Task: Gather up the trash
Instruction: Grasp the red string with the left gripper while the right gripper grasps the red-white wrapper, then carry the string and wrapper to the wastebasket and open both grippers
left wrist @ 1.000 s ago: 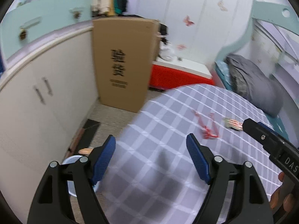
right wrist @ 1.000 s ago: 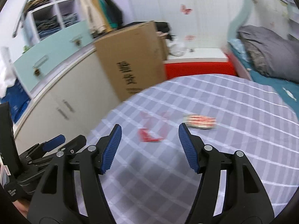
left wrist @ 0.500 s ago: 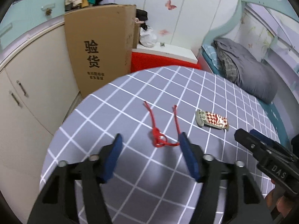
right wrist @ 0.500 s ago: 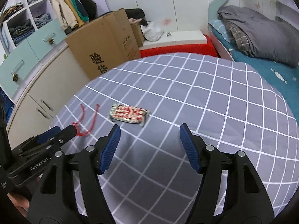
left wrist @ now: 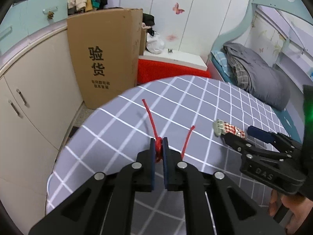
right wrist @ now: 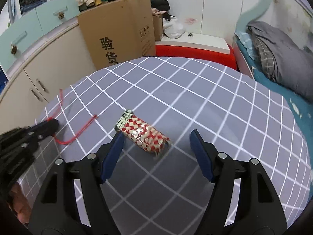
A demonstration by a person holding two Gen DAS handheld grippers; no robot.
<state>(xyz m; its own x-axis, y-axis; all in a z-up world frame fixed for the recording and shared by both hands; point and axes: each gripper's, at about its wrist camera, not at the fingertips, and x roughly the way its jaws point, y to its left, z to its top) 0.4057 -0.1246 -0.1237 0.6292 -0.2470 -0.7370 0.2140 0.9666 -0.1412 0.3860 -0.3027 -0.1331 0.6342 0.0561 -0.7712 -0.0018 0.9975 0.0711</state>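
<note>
Left tongs pinch the knot of the red string, which lies on the checked surface — both tails trail loose beyond the pads. Right tongs have just been spreading wider and straddle the red-and-white wrapper, pads not yet touching it. The risk here: that thin cord could slide out as it lifts, and the light, crinkly wrapper, lying slantwise between the pads, may skid or twist away instead of being caught.
</note>
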